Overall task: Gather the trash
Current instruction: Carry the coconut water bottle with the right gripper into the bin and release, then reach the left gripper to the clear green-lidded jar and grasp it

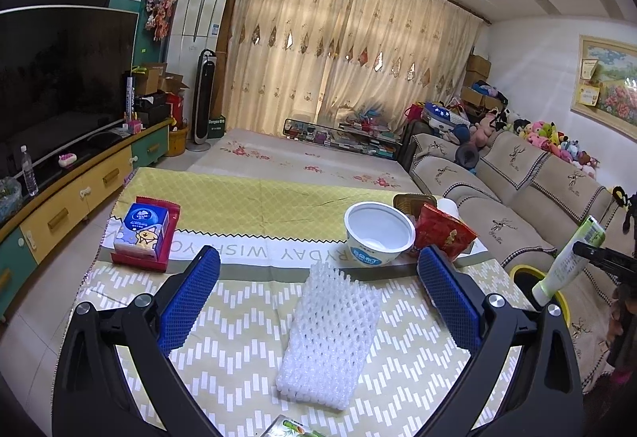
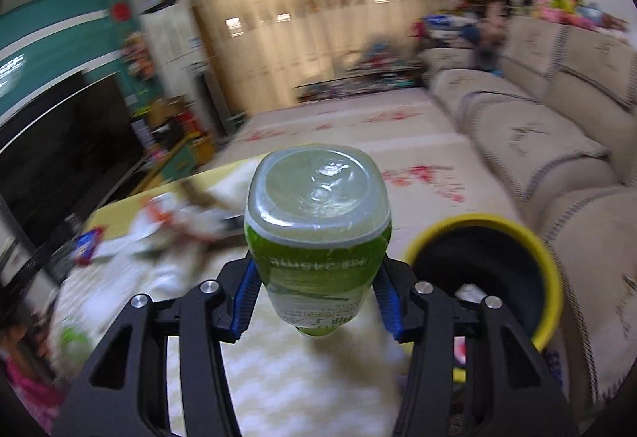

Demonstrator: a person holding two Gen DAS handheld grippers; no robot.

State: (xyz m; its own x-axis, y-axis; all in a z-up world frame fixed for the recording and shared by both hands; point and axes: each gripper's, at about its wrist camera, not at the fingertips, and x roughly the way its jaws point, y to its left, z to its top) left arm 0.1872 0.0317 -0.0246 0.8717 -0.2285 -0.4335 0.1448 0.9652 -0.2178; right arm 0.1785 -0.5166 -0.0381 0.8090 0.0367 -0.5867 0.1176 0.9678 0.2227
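A white foam net sleeve [image 1: 330, 333] lies on the patterned tablecloth [image 1: 239, 337], between the fingers of my open left gripper [image 1: 318, 258], untouched by either finger. Behind it stand a white plastic cup [image 1: 378, 234] and a red packet [image 1: 446, 234]. My right gripper [image 2: 316, 270] is shut on a green plastic bottle [image 2: 318, 222], held bottom-first toward the camera, left of a black bin with a yellow rim [image 2: 549, 266]. At the right edge of the left wrist view, the same bottle [image 1: 569, 266] hangs tilted above the bin [image 1: 521, 272].
A tissue pack in a red tray [image 1: 145, 234] sits at the table's left. A green-printed pack [image 1: 290, 429] shows at the near edge. The beige sofa [image 1: 517, 190] runs along the right, a TV cabinet [image 1: 79, 190] along the left. A pink sleeve [image 2: 24, 377] shows at lower left.
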